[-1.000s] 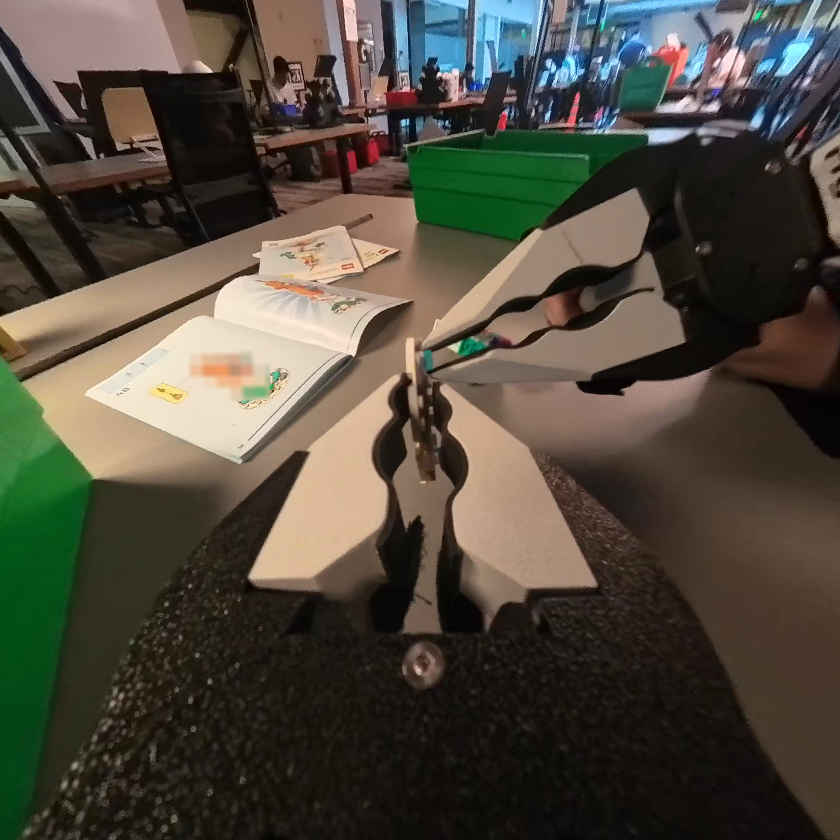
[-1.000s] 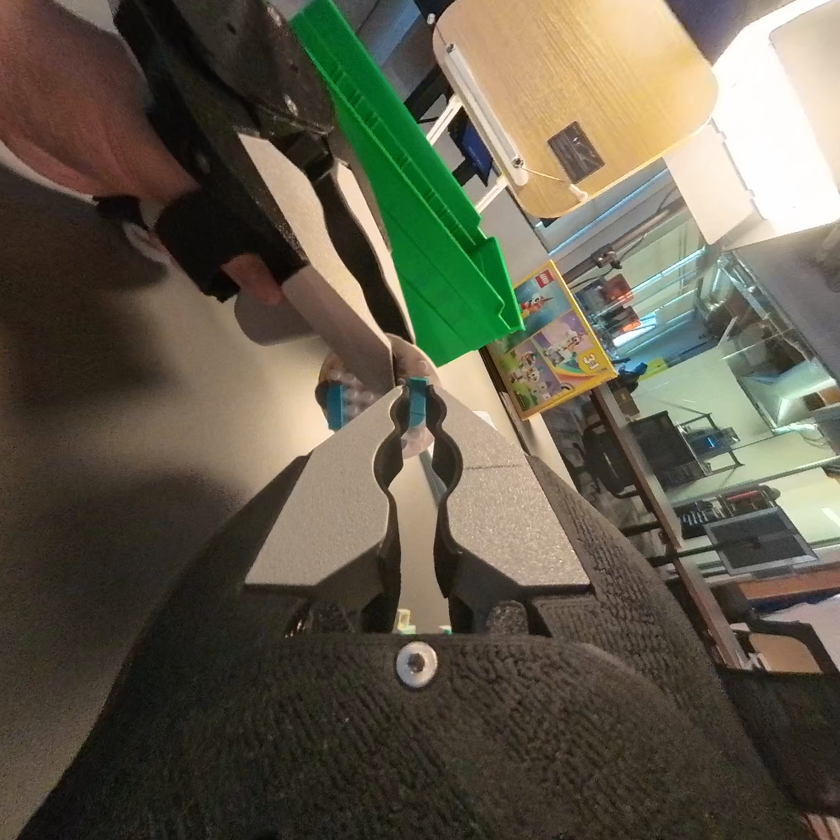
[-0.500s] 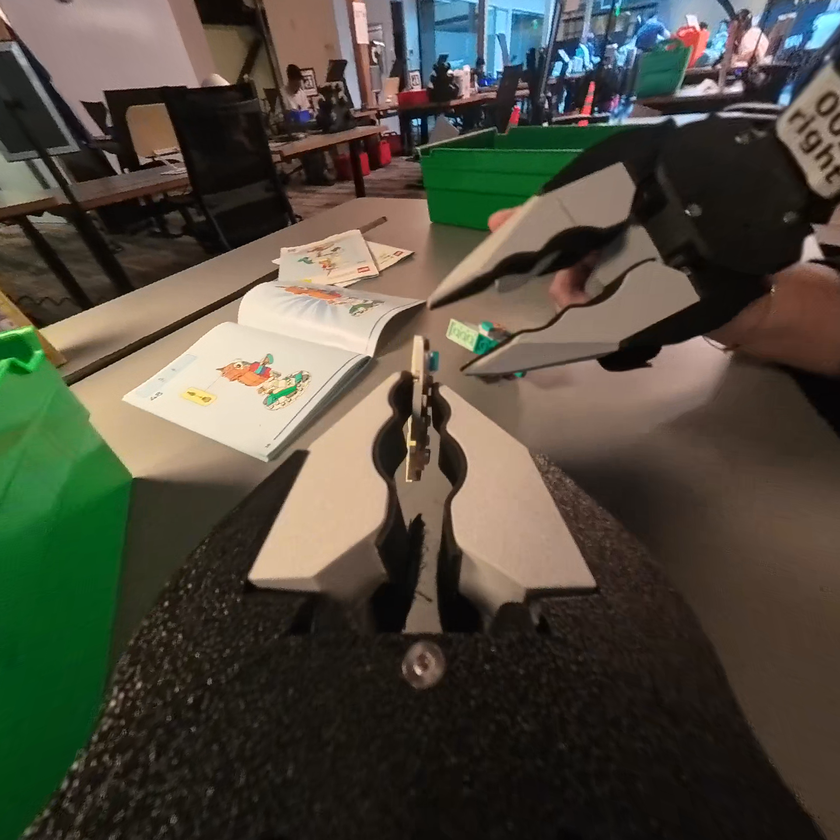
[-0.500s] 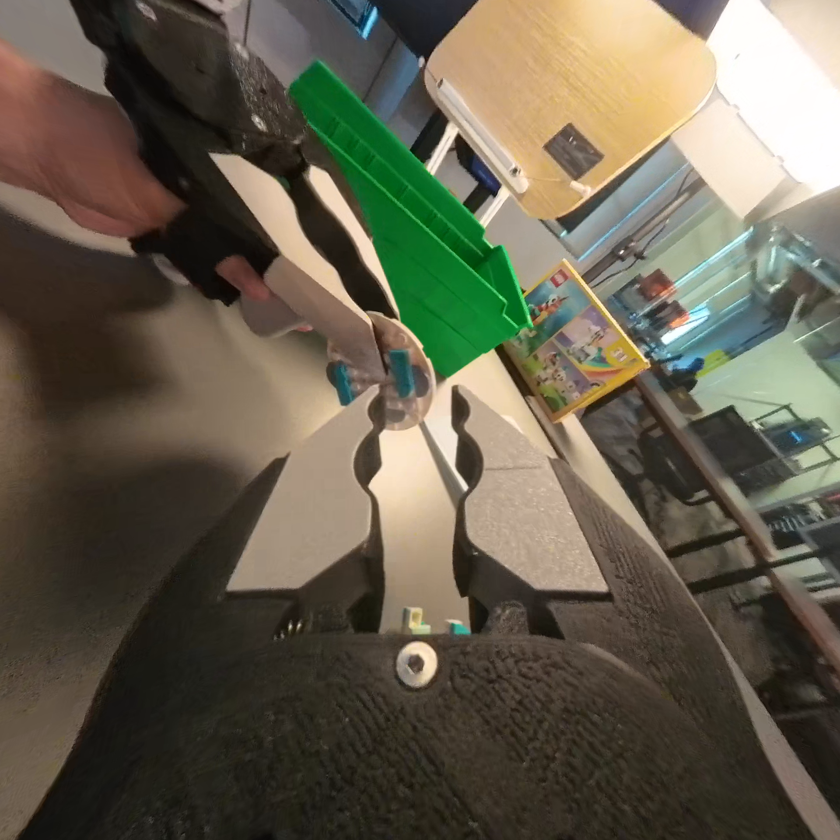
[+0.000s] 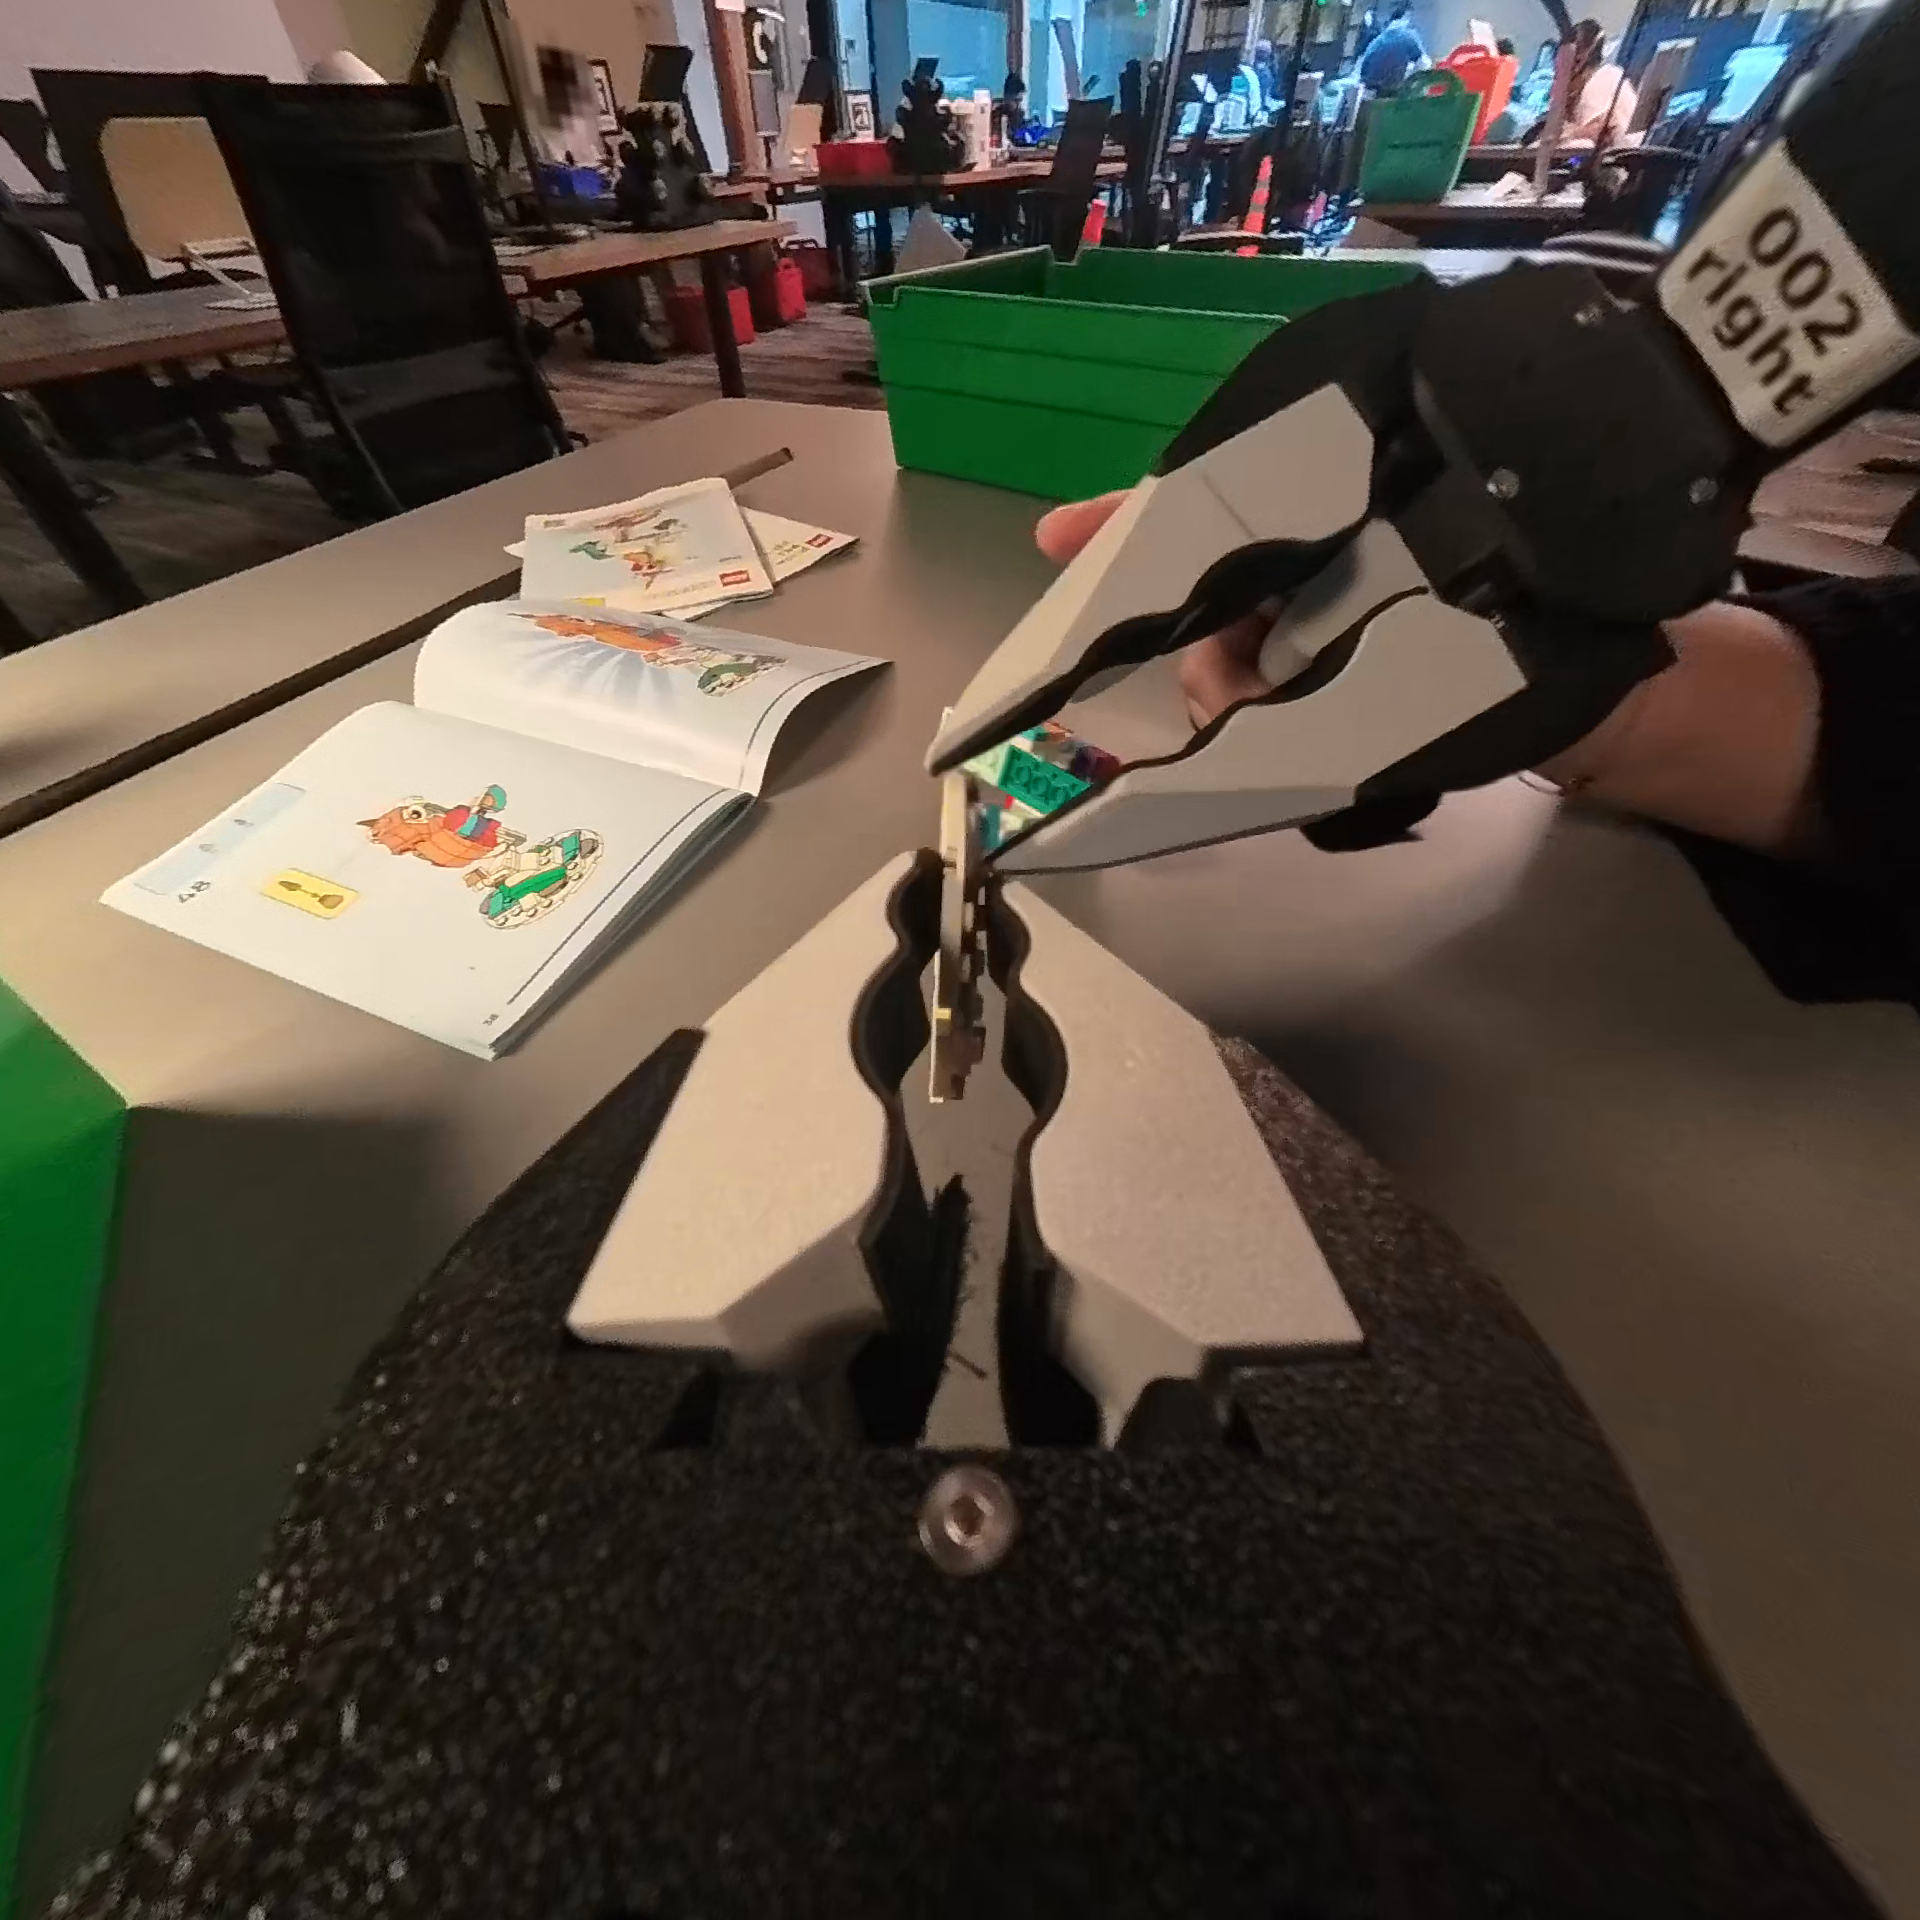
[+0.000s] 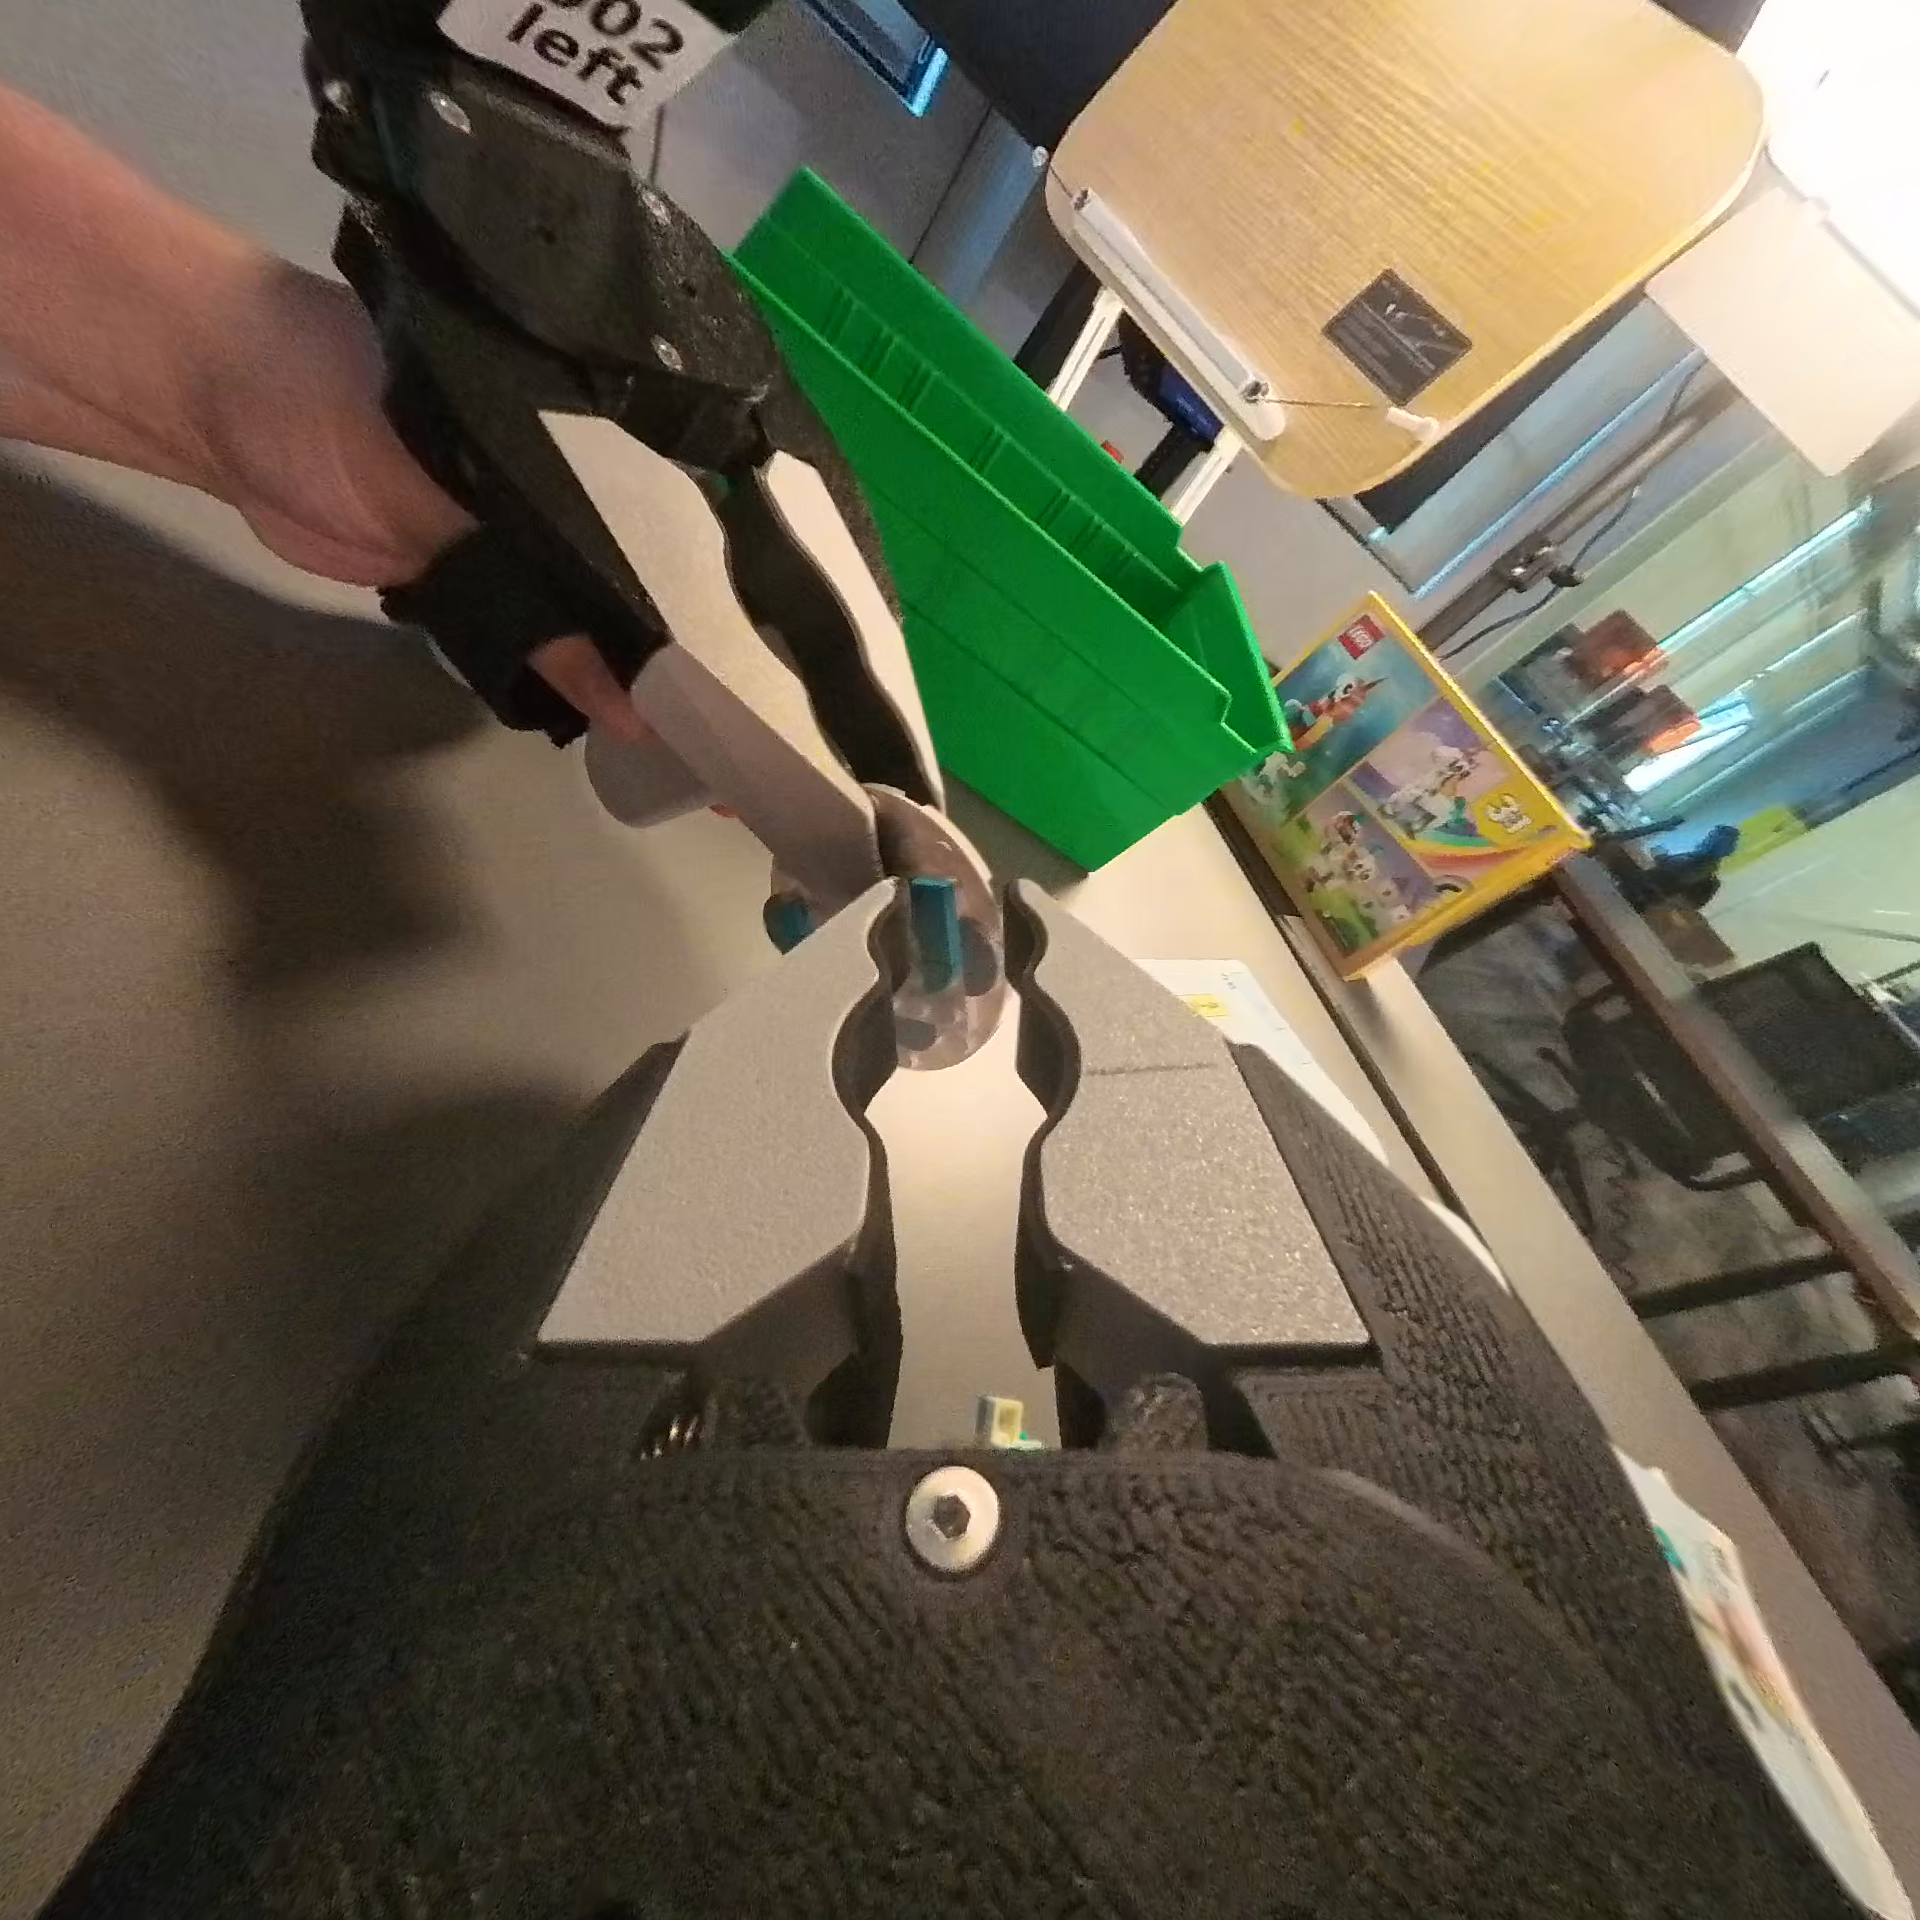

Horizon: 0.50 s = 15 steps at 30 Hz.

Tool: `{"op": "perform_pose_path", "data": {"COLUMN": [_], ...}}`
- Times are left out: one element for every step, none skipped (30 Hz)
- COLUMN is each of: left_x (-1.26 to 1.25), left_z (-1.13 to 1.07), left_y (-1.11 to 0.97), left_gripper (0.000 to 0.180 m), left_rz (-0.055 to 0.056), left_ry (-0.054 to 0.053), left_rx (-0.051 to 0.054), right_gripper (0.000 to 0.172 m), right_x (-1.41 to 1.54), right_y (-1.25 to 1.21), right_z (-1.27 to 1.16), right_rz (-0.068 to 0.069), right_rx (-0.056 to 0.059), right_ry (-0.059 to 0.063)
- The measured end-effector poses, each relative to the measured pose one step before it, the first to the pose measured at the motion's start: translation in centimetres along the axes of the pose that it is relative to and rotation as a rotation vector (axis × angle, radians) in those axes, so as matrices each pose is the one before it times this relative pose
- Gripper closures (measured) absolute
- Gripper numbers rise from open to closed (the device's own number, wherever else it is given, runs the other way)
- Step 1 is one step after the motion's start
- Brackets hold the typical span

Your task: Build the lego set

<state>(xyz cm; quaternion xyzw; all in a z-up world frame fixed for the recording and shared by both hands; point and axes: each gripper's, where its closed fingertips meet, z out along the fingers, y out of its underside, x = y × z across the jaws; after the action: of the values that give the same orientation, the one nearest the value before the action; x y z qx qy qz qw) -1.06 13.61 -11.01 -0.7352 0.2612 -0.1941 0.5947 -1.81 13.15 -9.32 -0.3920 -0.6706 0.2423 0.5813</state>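
Round plate (image 5: 954, 940) edge-on in left claw (image 5: 961, 883) — face hidden

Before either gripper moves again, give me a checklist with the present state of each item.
1. Left gripper fingers shut on the round tan plate, held edge-on: ok.
2. Right gripper fingers apart around the teal piece on the plate: ok.
3. Right fingers pressing on that teal piece: not ok, a gap shows on one side.
4. Teal piece fully seated on the plate: cannot tell.
5. Open instruction booklet in view on the grey table: ok.
6. Green bin away from both grippers: ok.
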Motion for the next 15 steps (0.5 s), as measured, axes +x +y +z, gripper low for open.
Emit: {"op": "perform_pose_path", "data": {"left_x": [-0.167, -0.237, -0.264, -0.178, -0.227, -0.244, -0.195, -0.213, -0.188, -0.114, -0.115, -0.079, -0.074, -0.065, -0.017], "left_z": [-0.008, 0.01, 0.018, -0.008, -0.044, -0.054, -0.036, -0.045, -0.043, 0.02, 0.04, 0.035, 0.081, 0.107, 0.068], "left_y": [-0.032, -0.041, -0.071, -0.123, -0.234, -0.216, -0.222, -0.082, 0.048, 0.084, 0.106, 0.17, 0.334, 0.361, 0.255], "left_gripper": [0.176, 0.176, 0.177, 0.176, 0.177, 0.176, 0.176, 0.176, 0.176, 0.176, 0.176, 0.176, 0.176, 0.176, 0.175], "left_rz": [0.0111, 0.0193, 0.0114, -0.0001, -0.005, -0.0053, -0.0087, -0.0038, 0.0014, -0.0024, 0.0011, 0.0011, -0.0075, -0.003, 0.0023], "left_ry": [-0.0201, -0.029, -0.0309, -0.0219, -0.0197, -0.0195, -0.019, -0.0195, -0.0165, -0.0131, -0.0106, -0.0028, 0.0023, 0.0021, 0.0024], "left_rx": [0.0004, -0.0018, -0.0005, 0.0042, 0.0103, 0.0076, 0.0108, 0.006, -0.002, -0.0032, -0.0044, -0.0081, -0.0161, -0.0151, -0.0124], "right_gripper": [0.157, 0.157, 0.158, 0.159, 0.159, 0.16, 0.167, 0.167, 0.167, 0.167, 0.162, 0.157, 0.153, 0.148, 0.143], "right_x": [0.11, 0.143, 0.151, 0.168, 0.214, 0.183, 0.056, 0.123, -0.011, -0.019, -0.015, 0.068, 0.206, 0.118, 0.041], "right_y": [0.0, 0.021, -0.005, -0.062, -0.11, -0.117, -0.116, -0.095, -0.015, 0.045, 0.072, 0.128, 0.28, 0.366, 0.312], "right_z": [0.095, 0.13, 0.146, 0.098, 0.074, 0.145, 0.169, 0.169, 0.146, 0.142, 0.134, 0.114, 0.137, 0.165, 0.152], "right_rz": [-0.0101, -0.0128, -0.0188, -0.032, -0.0348, -0.023, -0.0214, -0.0245, -0.0214, -0.0047, 0.0121, 0.0219, 0.037, 0.0577, 0.0683], "right_rx": [-0.0048, -0.0093, -0.011, -0.0112, -0.0119, -0.0141, -0.0149, -0.0112, -0.0102, -0.006, -0.0036, -0.0046, -0.0133, -0.0184, -0.0119], "right_ry": [0.0178, 0.0242, 0.0294, 0.0342, 0.0408, 0.0411, 0.034, 0.0374, 0.0213, 0.01, 0.0026, -0.0012, -0.002, -0.0187, -0.032]}}
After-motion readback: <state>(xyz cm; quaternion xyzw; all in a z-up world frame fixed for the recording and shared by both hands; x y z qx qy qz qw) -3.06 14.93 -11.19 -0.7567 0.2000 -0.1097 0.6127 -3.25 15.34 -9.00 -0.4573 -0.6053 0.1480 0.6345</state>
